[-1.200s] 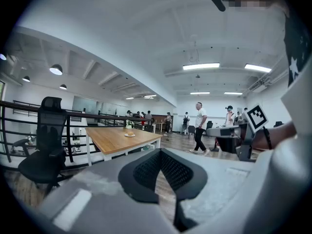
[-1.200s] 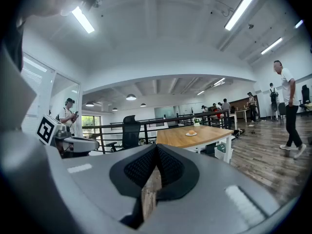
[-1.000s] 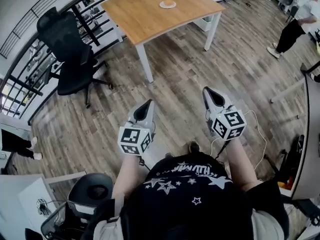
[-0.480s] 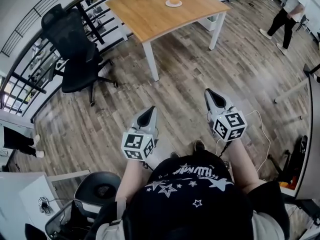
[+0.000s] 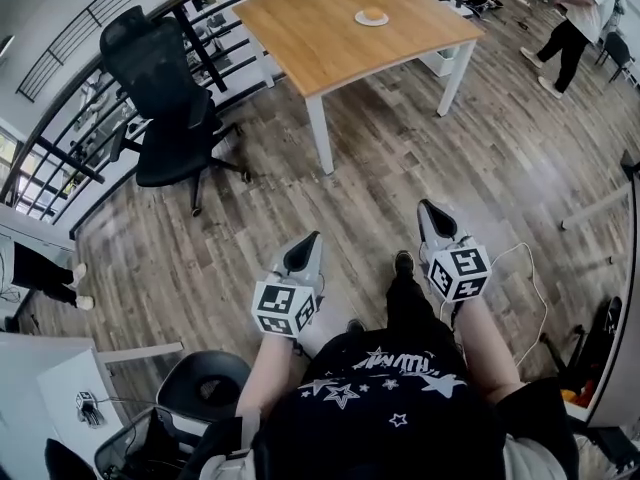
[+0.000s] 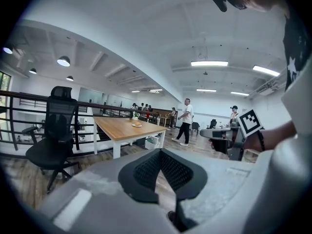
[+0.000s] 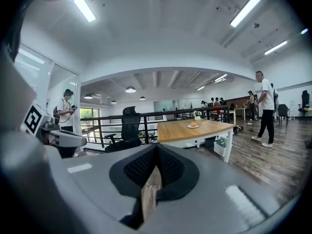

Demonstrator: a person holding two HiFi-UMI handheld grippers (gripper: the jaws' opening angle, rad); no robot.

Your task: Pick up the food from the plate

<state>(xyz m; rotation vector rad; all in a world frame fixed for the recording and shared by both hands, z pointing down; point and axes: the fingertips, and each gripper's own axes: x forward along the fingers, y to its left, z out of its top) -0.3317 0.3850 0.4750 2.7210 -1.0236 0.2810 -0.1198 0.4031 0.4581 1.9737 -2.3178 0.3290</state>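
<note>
Chair beside table with plate, person beyond

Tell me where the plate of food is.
In the head view the plate sits at the top, right of centre, on the wooden table, toward its far side.

- The right gripper has its jaws closed tip to tip, with nothing held between them.
- Beyond the jaws stands a wooden table on white legs. A small white plate on it carries a round piece of food.
- A black office chair stands left of the table, in front of a dark railing.
- A person in a white top is in mid-stride on the plank floor at right.
- Another person stands far left.
</note>
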